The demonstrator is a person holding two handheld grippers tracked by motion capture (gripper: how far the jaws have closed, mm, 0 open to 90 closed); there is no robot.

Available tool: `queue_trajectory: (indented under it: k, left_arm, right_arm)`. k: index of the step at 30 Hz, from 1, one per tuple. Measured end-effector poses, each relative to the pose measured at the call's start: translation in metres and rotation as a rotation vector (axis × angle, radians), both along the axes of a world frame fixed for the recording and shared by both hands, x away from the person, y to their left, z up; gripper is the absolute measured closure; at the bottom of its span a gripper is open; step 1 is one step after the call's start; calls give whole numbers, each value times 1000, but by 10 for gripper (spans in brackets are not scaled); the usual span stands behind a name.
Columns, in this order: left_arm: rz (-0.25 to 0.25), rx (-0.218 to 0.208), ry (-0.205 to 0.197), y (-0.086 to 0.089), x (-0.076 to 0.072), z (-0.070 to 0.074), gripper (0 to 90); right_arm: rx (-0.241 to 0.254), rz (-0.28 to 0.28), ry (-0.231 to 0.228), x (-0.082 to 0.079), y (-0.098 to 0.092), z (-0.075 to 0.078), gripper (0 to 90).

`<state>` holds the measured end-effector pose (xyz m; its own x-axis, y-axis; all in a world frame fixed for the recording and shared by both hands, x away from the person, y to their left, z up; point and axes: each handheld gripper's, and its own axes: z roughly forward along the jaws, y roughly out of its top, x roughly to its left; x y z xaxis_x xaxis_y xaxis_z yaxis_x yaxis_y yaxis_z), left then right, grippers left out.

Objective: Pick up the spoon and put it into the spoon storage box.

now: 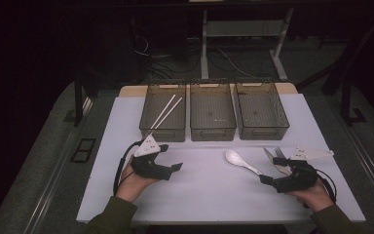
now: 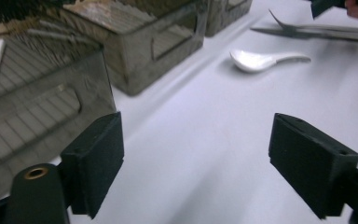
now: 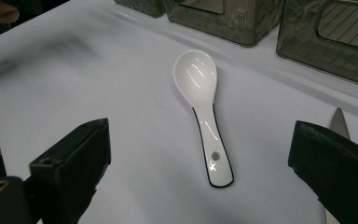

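A white ceramic spoon point(image 1: 241, 162) lies on the white mat point(image 1: 199, 195), bowl to the left and handle toward my right gripper point(image 1: 265, 179). In the right gripper view the spoon point(image 3: 205, 112) lies ahead between that gripper's point(image 3: 200, 156) open jaws, and nothing touches it. My left gripper point(image 1: 177, 168) rests low over the mat at the left, open and empty point(image 2: 198, 140). From there the spoon point(image 2: 261, 59) lies farther off. Two white chopsticks point(image 1: 168, 109) lie in the left bin point(image 1: 148, 127). A fork point(image 1: 278, 153) and a knife point(image 1: 270, 155) lie beside the right gripper.
Three dark see-through bins stand in a row at the back of the mat; the middle bin point(image 1: 213, 132) and the right bin point(image 1: 263, 131) hold nothing I can see. The left bin's wall point(image 2: 51, 93) is close in front of the left gripper. The knife tip point(image 3: 339, 123) lies near the right jaw.
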<state>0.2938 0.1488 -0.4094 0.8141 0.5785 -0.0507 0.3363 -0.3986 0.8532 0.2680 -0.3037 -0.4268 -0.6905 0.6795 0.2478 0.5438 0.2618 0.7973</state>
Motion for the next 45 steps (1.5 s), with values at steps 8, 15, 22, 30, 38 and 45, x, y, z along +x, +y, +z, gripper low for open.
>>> queue_trajectory:
  k: [8, 15, 22, 30, 38, 45]
  left_arm:
    - [-9, -17, 10, 6, -20, -9, 95]
    - [8, -19, 39, 6, -25, -15, 0]
    - [7, 0, 48, 3, -27, -16, 0]
    - [5, -6, 54, 4, -25, -18, 0]
    - [-13, -4, 52, 3, -27, -18, 0]
    - [-16, -6, 49, 4, -28, -17, 0]
  right_arm:
    - [4, -13, 5, 7, 3, 6, 228]
    - [-20, -1, 20, 15, 10, 9, 477]
    - [-39, 20, 40, 29, 20, 11, 728]
    - [-64, 31, 46, 53, 38, 13, 895]
    - [-88, 31, 80, 69, 52, 6, 896]
    - [-122, 78, 110, 54, 55, -1, 897]
